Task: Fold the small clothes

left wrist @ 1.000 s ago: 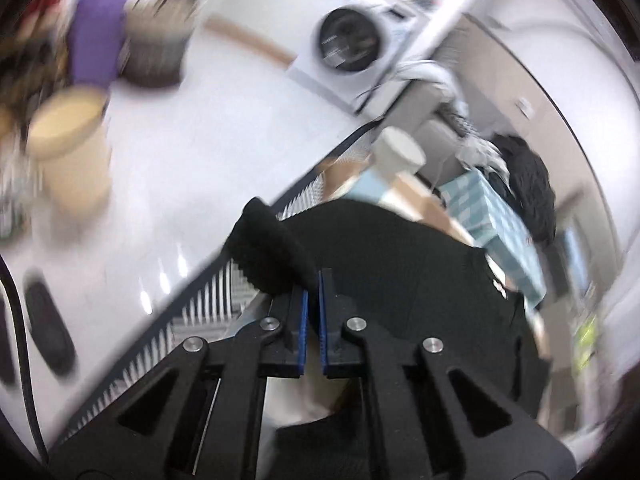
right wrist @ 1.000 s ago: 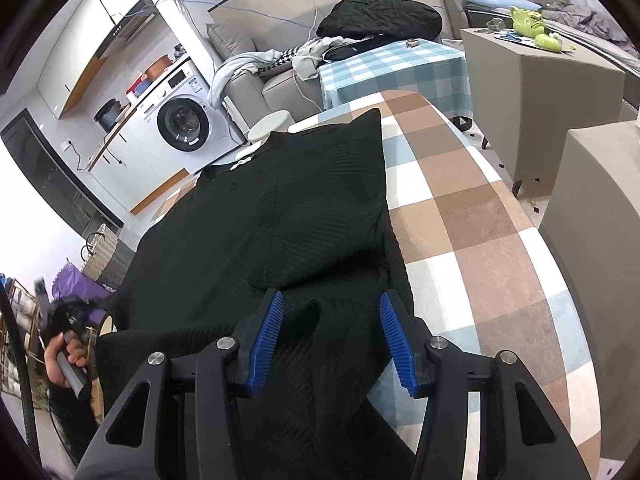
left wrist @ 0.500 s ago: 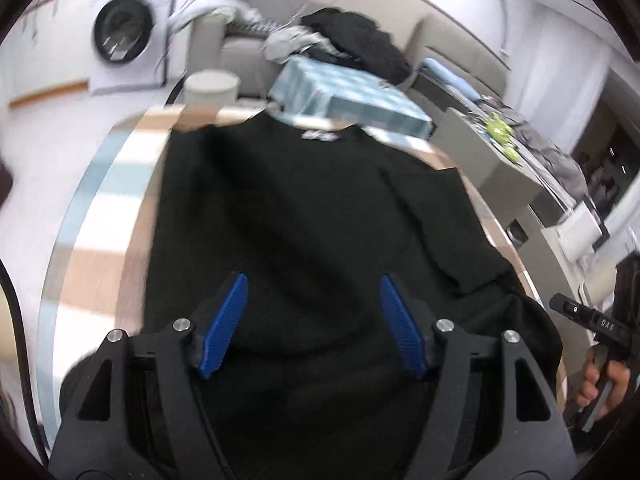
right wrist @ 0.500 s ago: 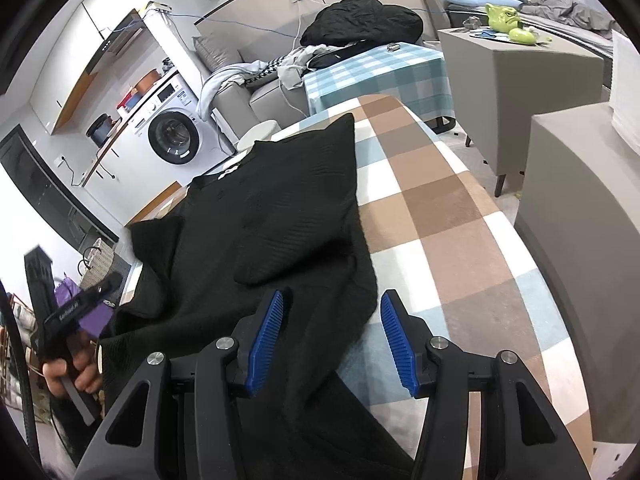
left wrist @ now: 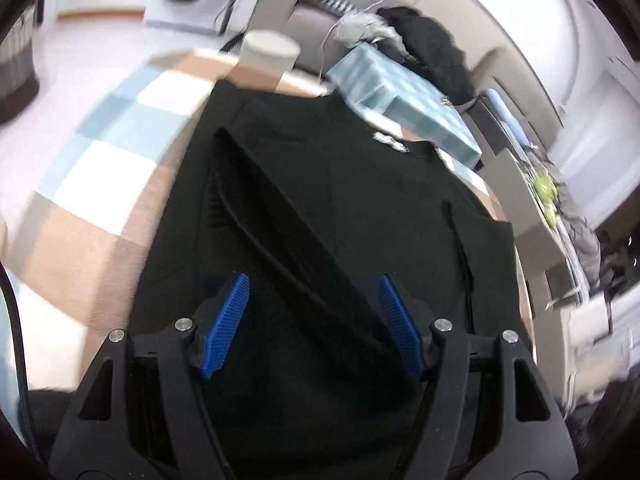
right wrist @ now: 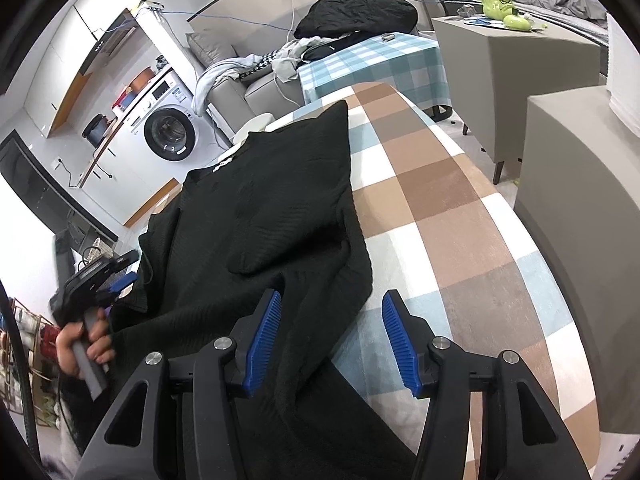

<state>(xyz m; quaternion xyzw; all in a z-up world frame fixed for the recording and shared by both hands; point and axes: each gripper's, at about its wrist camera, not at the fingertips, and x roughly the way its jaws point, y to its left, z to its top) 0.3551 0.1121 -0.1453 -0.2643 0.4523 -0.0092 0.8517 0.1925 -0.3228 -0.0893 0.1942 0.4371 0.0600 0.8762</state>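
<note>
With my left gripper and right gripper both gaping empty over the black sweater mid-frame on the checked table, I risk pinching several layers and dragging the folded sleeve loose.

A white washing machine stands by the far wall. Near it, a grey sofa holds heaped clothes, and green toys sit on a beige cabinet.

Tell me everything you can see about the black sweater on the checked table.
The black sweater is a ribbed knit top lying flat on the checked tablecloth, with a white label at its collar at the far end. Both sleeves are folded in across the body. Its near hem bunches and spills over the table edge. Neither open gripper's pads press on it.
</note>
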